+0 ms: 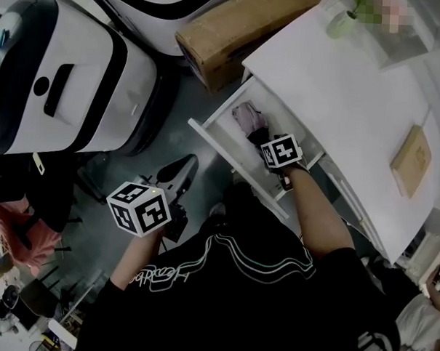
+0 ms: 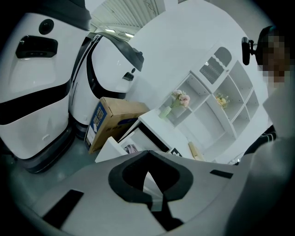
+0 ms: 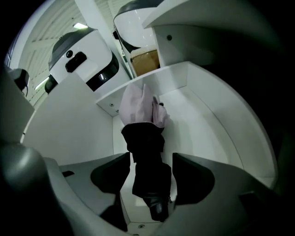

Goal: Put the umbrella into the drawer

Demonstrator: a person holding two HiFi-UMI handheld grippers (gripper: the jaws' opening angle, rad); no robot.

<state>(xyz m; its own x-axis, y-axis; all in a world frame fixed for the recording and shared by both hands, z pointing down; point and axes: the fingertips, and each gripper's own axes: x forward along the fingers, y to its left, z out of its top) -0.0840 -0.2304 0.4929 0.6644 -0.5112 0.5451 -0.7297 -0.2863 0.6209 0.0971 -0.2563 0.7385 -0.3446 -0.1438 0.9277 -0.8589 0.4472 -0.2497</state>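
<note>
The folded umbrella (image 3: 144,138), with a pink canopy and a black sleeve and handle, lies lengthwise on the floor of the open white drawer (image 3: 198,124). My right gripper (image 3: 150,159) points steeply down into the drawer and is open. Its jaws stand on either side of the black handle end, and a gap shows beside it. In the head view the umbrella (image 1: 246,118) rests in the drawer (image 1: 213,137) just beyond the right gripper (image 1: 266,141). My left gripper (image 1: 178,178) hangs over the floor, away from the drawer. Its jaws meet with nothing between them (image 2: 148,154).
The drawer sticks out of a white desk (image 1: 354,97) that carries a thin wooden box (image 1: 412,159) and a small flower vase (image 1: 343,24). A cardboard box (image 1: 241,30) and large white machines (image 1: 64,77) stand on the grey floor to the left.
</note>
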